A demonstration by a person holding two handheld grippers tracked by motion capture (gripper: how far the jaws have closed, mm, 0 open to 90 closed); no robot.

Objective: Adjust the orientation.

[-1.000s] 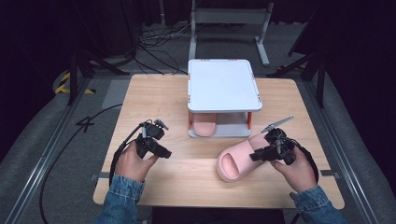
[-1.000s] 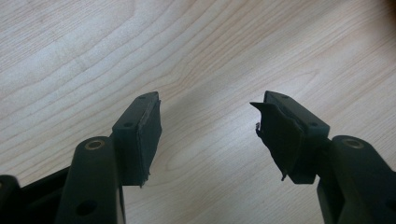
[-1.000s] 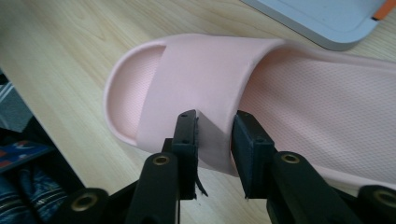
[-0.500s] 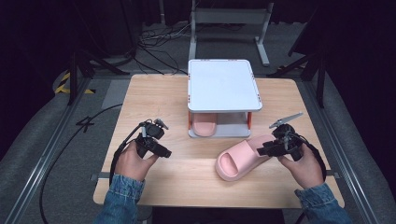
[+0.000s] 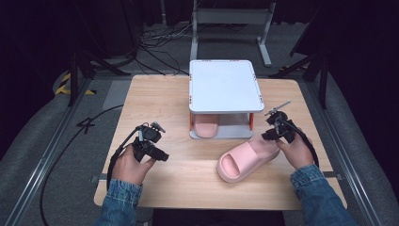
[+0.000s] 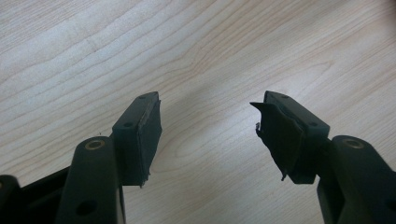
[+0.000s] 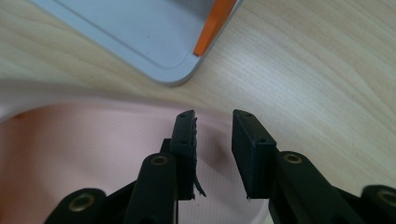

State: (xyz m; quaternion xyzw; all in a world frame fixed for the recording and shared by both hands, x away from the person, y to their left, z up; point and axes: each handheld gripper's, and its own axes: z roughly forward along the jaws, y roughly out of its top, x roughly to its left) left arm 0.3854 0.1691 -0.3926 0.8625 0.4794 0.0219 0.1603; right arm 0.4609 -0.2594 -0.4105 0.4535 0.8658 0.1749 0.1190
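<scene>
Presently: pink slipper (image 5: pixel 247 159) being regripped at heel rim — right gripper (image 7: pixel 213 140) narrowly parted, jaws just closing, rim straddled, unpinched; left gripper (image 6: pixel 208 135) wide, empty. Next judged: firm pinch required, then carry to rack (image 5: pixel 224 87).

High camera overlooks the table (image 5: pixel 169 94); both tool cameras skim it closely.

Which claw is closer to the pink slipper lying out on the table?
Right. The right claw is at the heel end of the pink slipper, its jaws straddling the heel rim. The left claw hovers over bare table, well off its toe end.
</scene>
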